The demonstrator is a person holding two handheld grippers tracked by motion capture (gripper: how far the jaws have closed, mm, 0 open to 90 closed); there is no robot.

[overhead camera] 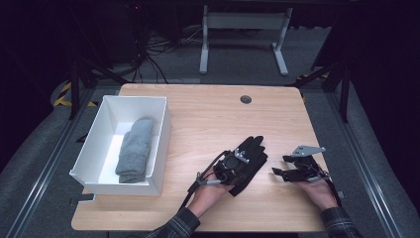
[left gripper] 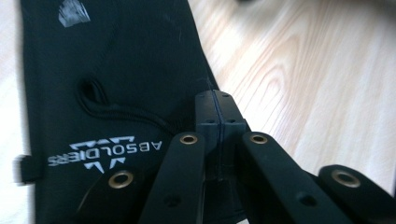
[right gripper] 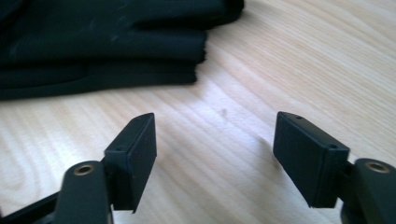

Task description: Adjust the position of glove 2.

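A black glove printed with white "ABSOLDIERS" lettering lies flat on the wooden table, right of centre. My left gripper rests on top of it, held by a hand in a plaid sleeve. In the left gripper view the jaws are pressed together at the glove's right edge, and no cloth shows between the left gripper pads. My right gripper sits to the right of the glove, low over bare wood. Its jaws stand wide apart and hold nothing, right gripper, with the glove a little way ahead.
A white open box stands at the table's left side with a folded grey cloth inside. A round cable hole sits near the far edge. Bare wood lies between the box and the glove.
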